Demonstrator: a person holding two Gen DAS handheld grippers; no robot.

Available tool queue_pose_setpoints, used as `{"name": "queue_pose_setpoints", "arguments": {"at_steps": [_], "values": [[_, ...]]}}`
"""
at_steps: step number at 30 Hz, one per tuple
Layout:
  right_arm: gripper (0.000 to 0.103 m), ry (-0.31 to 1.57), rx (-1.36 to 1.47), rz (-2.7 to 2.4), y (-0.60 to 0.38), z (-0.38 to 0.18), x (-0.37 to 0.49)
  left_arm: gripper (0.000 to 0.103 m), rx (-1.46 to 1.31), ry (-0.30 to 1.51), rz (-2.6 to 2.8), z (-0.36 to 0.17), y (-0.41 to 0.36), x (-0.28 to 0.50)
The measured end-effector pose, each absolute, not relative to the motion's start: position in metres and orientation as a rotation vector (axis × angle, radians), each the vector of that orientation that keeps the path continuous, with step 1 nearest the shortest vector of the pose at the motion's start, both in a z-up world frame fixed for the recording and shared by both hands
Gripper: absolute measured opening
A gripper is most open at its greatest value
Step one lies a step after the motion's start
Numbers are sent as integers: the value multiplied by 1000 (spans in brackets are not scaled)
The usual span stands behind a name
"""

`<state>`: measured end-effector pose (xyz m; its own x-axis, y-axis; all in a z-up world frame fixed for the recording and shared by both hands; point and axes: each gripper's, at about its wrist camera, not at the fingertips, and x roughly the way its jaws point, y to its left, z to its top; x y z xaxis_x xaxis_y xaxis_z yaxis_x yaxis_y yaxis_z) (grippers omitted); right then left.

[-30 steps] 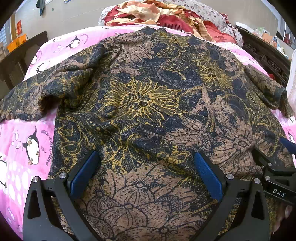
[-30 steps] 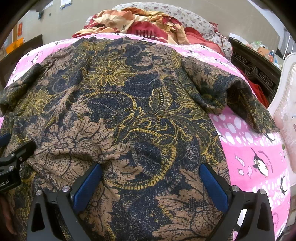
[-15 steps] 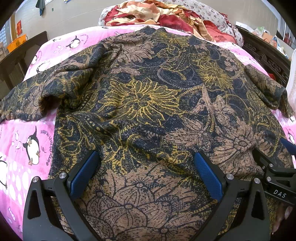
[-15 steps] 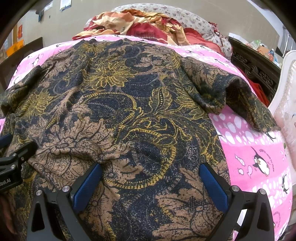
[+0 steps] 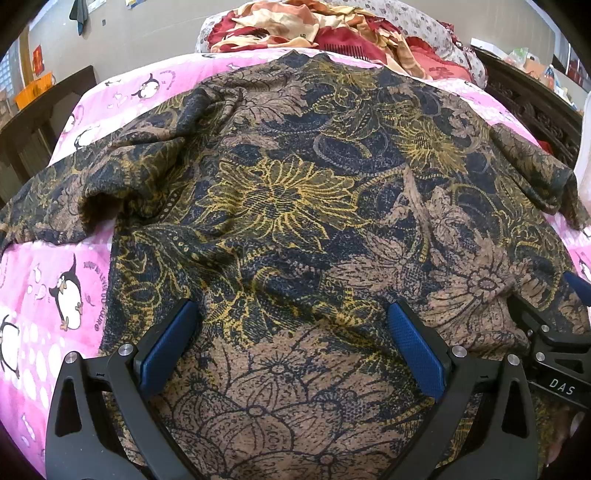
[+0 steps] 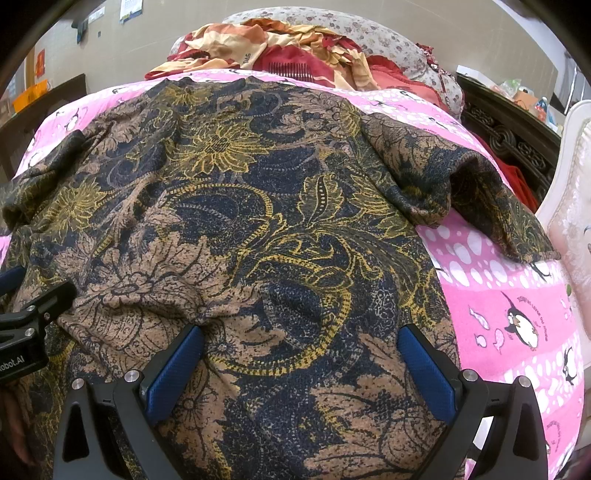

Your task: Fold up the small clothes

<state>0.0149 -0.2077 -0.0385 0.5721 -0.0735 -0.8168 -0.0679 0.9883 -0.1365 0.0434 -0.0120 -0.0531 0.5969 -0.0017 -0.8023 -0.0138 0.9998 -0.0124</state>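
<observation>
A brown, navy and yellow floral shirt [image 5: 288, 206] [image 6: 258, 229] lies spread flat on a pink penguin-print bedsheet [image 5: 44, 280] [image 6: 509, 306], collar end far away and hem nearest me. Its left sleeve [image 5: 74, 195] and right sleeve [image 6: 491, 199] stick out to the sides. My left gripper [image 5: 291, 325] is open, its blue pads [image 5: 166, 343] resting over the hem. My right gripper [image 6: 301, 350] is open too, wide over the hem cloth beside it. Each gripper's tip shows at the edge of the other's view.
A heap of red and cream clothes [image 5: 332, 33] [image 6: 280, 51] and a floral pillow [image 6: 362, 33] lie at the far end of the bed. Dark carved wood [image 6: 517, 136] runs along the right side, and a white padded chair [image 6: 569, 206] stands at far right.
The right wrist view has pulled back and lifted slightly, showing more of the far bed. The left gripper and the shirt have barely moved.
</observation>
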Motion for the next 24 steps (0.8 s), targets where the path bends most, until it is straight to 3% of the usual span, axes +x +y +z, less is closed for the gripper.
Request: {"name": "queue_pose_setpoints", "arguments": {"at_steps": [11,16,24], "values": [[103,960,-162,-5,-206,-39,15,103,-69,944,-40,-45,-1,38],[103,959,-167,-8,-206,-39,15,103,-109,871,-87,-1,26,18],[103,957,-172,-11,-205,-39,14,103,-360,766,72,65,181,-6]]}}
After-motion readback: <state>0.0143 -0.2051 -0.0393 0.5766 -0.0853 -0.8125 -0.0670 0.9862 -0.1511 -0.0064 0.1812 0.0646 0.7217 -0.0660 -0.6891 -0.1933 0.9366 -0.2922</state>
